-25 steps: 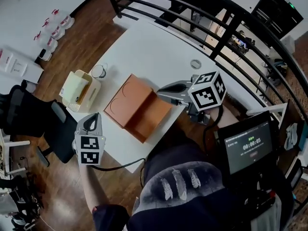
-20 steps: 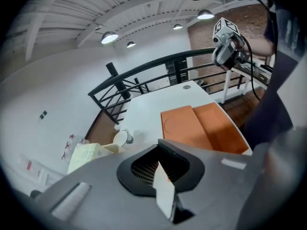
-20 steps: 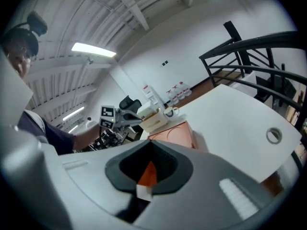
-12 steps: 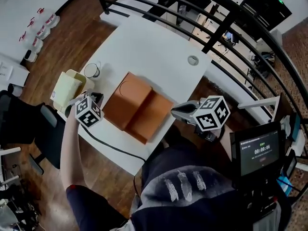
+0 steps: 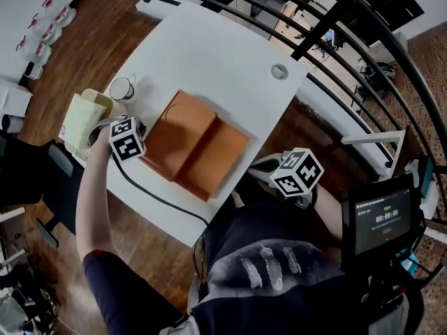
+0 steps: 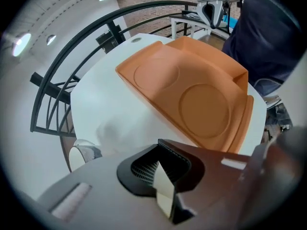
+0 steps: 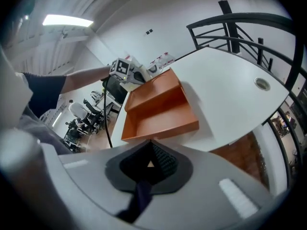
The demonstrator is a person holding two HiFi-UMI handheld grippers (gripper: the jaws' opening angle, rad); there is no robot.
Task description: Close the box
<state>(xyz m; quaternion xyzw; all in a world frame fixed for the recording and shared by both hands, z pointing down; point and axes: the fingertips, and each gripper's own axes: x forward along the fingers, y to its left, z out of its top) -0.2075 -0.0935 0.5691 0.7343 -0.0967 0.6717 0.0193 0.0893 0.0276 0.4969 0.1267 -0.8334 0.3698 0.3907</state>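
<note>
The orange box (image 5: 195, 144) lies open and flat on the white table (image 5: 209, 54). Its lid, embossed with two circles, is the left half and the empty base is the right half. My left gripper (image 5: 142, 130) is at the lid's left edge, jaws shut with nothing in them; in the left gripper view the lid (image 6: 192, 99) lies just ahead of that gripper (image 6: 160, 169). My right gripper (image 5: 257, 166) hangs off the table's front right edge, shut and empty. In the right gripper view the box (image 7: 158, 110) lies beyond that gripper (image 7: 149, 163).
A cream container (image 5: 78, 117) and a glass cup (image 5: 121, 88) stand left of the box, close to my left gripper. The left gripper's cable (image 5: 162, 198) crosses the table's front. A black railing (image 5: 328, 26) borders the far side, and a timer screen (image 5: 383, 218) sits at right.
My left gripper has risen from below the table's front left corner to the lid's left edge. The right gripper has drawn back from the box's right side to off the table.
</note>
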